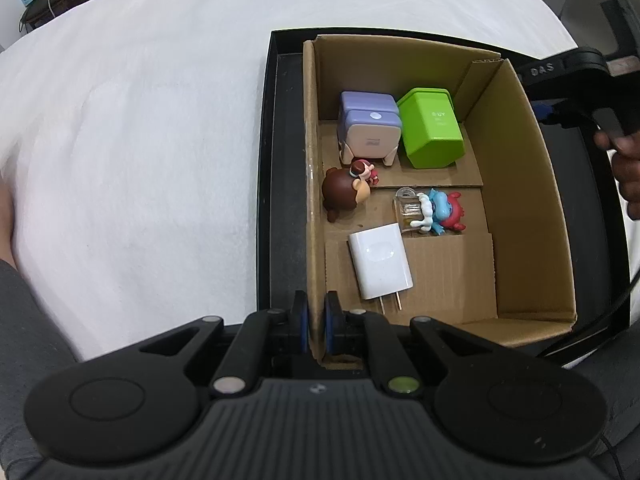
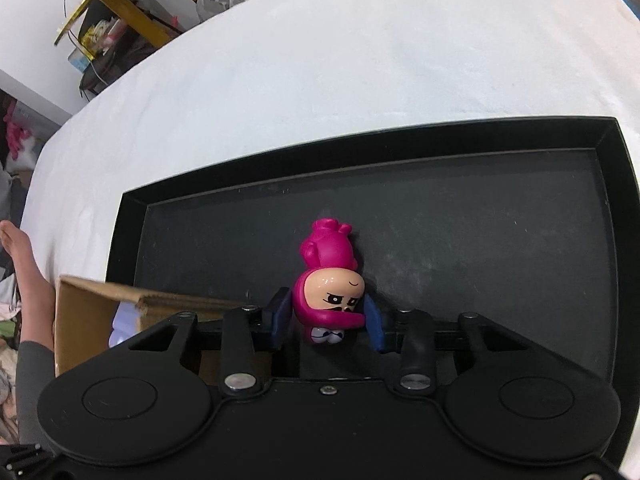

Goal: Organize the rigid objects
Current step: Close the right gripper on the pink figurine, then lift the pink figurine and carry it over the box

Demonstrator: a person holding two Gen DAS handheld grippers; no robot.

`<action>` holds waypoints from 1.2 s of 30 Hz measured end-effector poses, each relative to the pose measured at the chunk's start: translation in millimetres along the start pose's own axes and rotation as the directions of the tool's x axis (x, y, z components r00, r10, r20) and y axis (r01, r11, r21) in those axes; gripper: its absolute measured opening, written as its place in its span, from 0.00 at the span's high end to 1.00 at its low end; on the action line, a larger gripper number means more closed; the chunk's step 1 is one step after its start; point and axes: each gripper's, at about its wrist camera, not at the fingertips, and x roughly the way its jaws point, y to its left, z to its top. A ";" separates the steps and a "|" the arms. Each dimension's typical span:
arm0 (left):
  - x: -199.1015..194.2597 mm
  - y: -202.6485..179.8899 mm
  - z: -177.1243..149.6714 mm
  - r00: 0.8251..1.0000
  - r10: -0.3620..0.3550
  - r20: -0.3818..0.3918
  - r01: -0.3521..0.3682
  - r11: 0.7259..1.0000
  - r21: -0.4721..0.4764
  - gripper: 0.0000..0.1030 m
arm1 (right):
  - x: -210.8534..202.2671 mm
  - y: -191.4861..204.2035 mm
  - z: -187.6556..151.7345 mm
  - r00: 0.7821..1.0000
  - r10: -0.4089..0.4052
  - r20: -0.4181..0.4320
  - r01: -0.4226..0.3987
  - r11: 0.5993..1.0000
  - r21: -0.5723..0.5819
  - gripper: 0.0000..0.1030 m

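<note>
An open cardboard box [image 1: 516, 200] stands in a black tray [image 1: 266, 160]. Inside it lie a white charger [image 1: 380, 266], a brown-haired figure [image 1: 344, 194], a blue and red figure [image 1: 442, 212], a purple-lidded container [image 1: 370, 128] and a green box [image 1: 432, 128]. My left gripper [image 1: 316, 322] is shut on the box's near left wall. In the right wrist view a pink figure [image 2: 330, 268] lies on the tray floor [image 2: 480, 240], head towards me. My right gripper [image 2: 330, 320] is shut on its head, a blue pad on each side.
The tray rests on a white cloth-covered surface [image 1: 140, 140]. A corner of the cardboard box [image 2: 80, 312] shows left of the right gripper. A person's hand [image 1: 624, 176] holds the other gripper's handle at the right. Clutter and a yellow shelf [image 2: 120, 4] stand beyond the cloth.
</note>
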 end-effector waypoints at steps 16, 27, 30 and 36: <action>0.0 1.4 -1.3 1.000 -0.004 0.015 0.004 1.000 -0.011 0.93 | -56.5 6.0 -17.2 0.999 -0.040 -0.015 0.038 0.995 -0.096 0.63; -1.7 5.1 -0.5 0.999 -0.019 0.025 0.020 1.000 -0.017 0.93 | -107.3 34.7 -16.5 0.999 -0.029 0.024 0.033 0.984 -0.176 0.63; -2.2 7.0 -0.5 0.999 -0.026 0.028 0.027 0.999 -0.021 0.93 | -118.3 47.6 -17.6 0.999 -0.019 0.029 0.025 0.977 -0.210 0.63; -2.9 8.9 -1.1 0.999 -0.033 0.036 0.034 0.999 -0.019 0.93 | -129.5 76.6 -21.5 1.000 -0.008 0.027 0.015 0.962 -0.273 0.63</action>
